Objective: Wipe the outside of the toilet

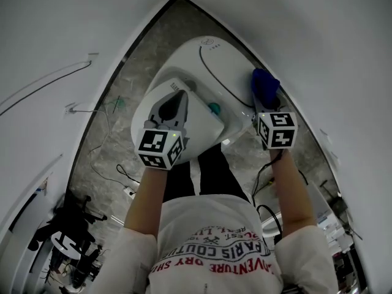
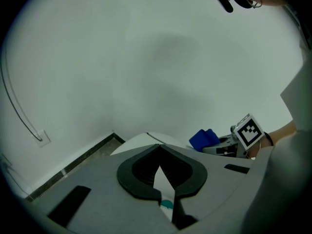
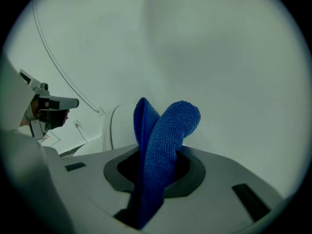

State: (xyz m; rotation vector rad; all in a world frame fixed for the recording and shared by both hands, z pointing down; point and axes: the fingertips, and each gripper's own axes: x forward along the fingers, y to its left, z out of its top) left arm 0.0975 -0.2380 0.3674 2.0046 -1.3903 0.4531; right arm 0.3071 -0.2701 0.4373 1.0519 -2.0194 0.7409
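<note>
While the right gripper (image 1: 267, 100) pinches the blue cloth (image 1: 264, 83) at 3 o'clock of the toilet (image 1: 195, 55) and the left gripper (image 1: 178, 100) hangs closed, empty, wiping looks just starting: press it on next.

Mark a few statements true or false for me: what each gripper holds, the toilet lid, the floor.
1. The right gripper is shut on a blue cloth. True.
2. The left gripper also holds a cloth. False: its fingers are together with nothing between them.
3. The toilet lid is raised. False: it is down.
4. Loose cables lie on the floor at the person's left. True.
</note>
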